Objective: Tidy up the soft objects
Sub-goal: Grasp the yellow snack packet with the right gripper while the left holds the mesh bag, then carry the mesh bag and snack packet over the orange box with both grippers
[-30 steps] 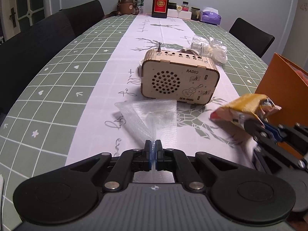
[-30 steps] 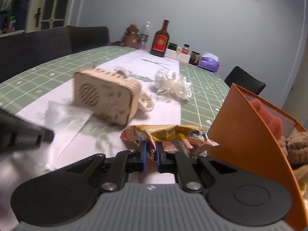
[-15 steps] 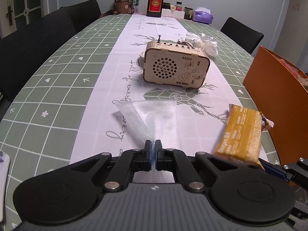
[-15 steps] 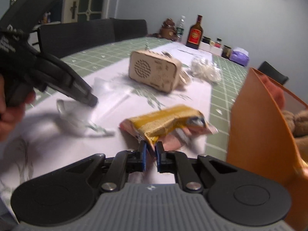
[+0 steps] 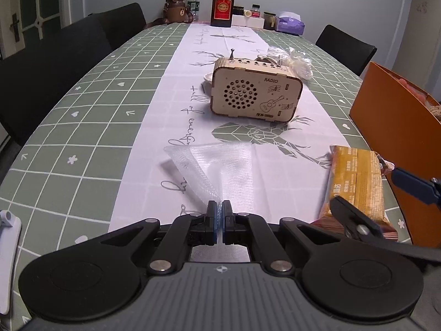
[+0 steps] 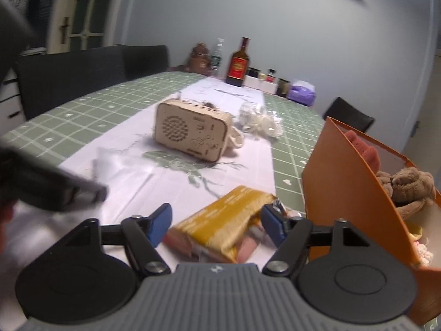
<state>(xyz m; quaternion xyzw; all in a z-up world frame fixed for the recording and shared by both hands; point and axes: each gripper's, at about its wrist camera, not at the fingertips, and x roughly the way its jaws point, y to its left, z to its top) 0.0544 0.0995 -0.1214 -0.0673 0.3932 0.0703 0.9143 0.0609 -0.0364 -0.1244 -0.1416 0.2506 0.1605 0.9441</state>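
My left gripper (image 5: 219, 220) is shut on the near corner of a clear mesh plastic bag (image 5: 220, 165), which fans out over the white runner. A yellow snack packet (image 6: 228, 220) lies flat on the table beside the orange box (image 6: 344, 182). My right gripper (image 6: 216, 218) is opening, its blue pads standing off either side of the packet's near end without pressing it. In the left wrist view the packet (image 5: 355, 182) and the right gripper's fingers (image 5: 413, 184) sit at the right edge. Brown and pink plush toys (image 6: 408, 187) lie in the box.
A wooden radio (image 5: 256, 93) stands mid-table, with a crumpled white plastic bundle (image 5: 292, 58) behind it. Bottles, jars and a tissue pack line the far end. Dark chairs ring the table. A white object (image 5: 8, 237) lies at the near left edge.
The right gripper carried the yellow packet toward the near edge by the orange box, then opened and let it go onto the table. The left gripper kept its hold on the clear bag.
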